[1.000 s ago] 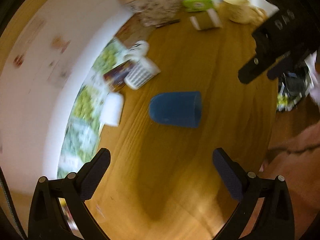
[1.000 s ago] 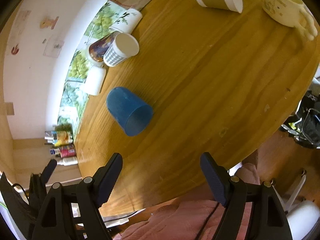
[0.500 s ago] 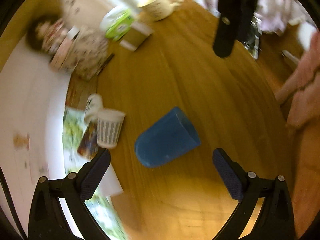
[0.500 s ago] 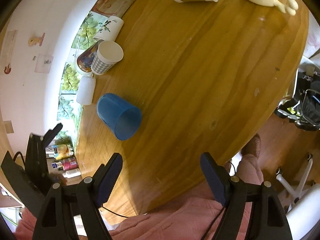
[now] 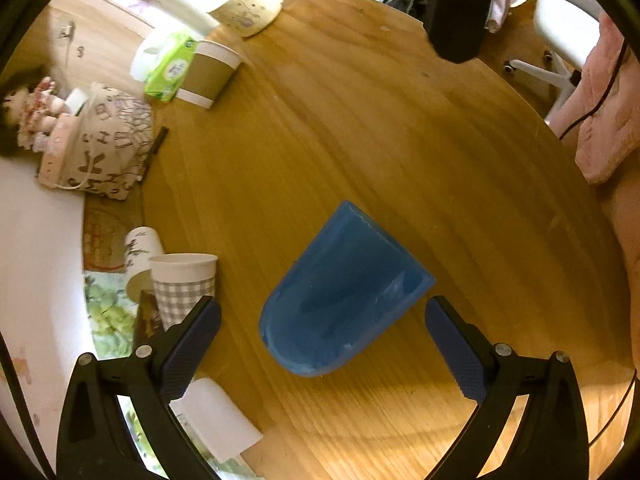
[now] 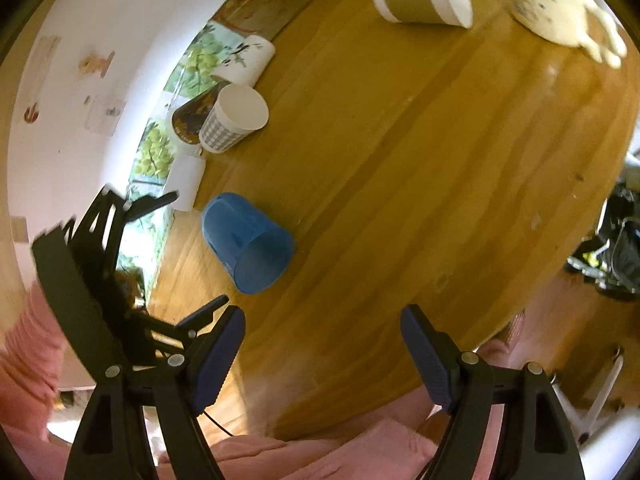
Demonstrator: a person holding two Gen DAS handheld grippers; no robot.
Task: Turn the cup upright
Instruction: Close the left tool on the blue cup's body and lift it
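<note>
A blue plastic cup (image 5: 344, 292) lies on its side on the round wooden table (image 5: 360, 120). Its closed base points toward my left gripper (image 5: 322, 344), which is open and empty, with the base between the spread fingers but untouched. In the right wrist view the cup (image 6: 246, 240) lies with its open mouth toward the camera, ahead and left of my right gripper (image 6: 322, 356), which is open and empty above the table's near edge. The left gripper's body (image 6: 104, 280) shows at the left of that view.
A checked paper cup (image 5: 184, 284) stands upright left of the blue cup, with other cups (image 5: 142, 244) lying beside it. A brown sleeved cup (image 5: 208, 74), a green tissue pack (image 5: 168, 66), a cream mug (image 5: 250, 8) and a printed pouch (image 5: 108, 152) sit at the far side.
My left gripper has swung round and closed in on the blue cup, whose base now lies between its fingers. The right gripper has drifted slightly. The cup has not moved.
</note>
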